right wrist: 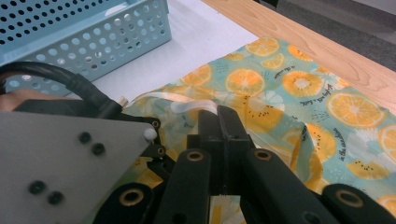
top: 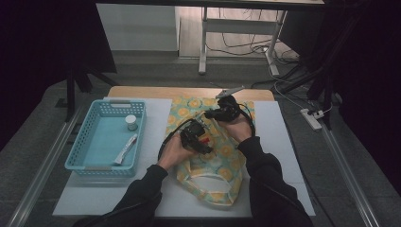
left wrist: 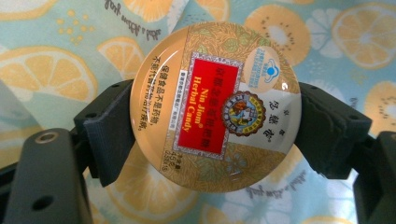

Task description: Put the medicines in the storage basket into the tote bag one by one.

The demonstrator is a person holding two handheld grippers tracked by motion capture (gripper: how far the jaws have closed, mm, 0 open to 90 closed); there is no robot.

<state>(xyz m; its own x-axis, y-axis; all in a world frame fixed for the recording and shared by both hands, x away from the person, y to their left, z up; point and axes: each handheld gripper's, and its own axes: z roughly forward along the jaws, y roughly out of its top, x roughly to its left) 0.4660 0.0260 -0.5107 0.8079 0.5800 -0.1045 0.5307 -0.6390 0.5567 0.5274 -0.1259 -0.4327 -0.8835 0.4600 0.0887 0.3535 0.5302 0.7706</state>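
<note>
Left gripper point(left wrist: 212, 121) clamped round candy tin point(left wrist: 215, 106), held over fruit-print bag point(top: 208, 161) at table centre. Right gripper point(right wrist: 219, 116) had jaws together, pinching bag cloth (probably holding mouth open). Step judged: loading tin. Next: lower into opening, release.

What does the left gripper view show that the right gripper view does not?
Left gripper view: a round candy tin with a red and gold label, clamped at its edges by the left tool.

Right gripper view: a blue basket, the white mat under it, the wooden table edge, and the right tool with its jaws pressed together, apparently pinching the cloth, though the contact is hard to make out.

Both: the citrus-print cloth bag, lying under the tools.
</note>
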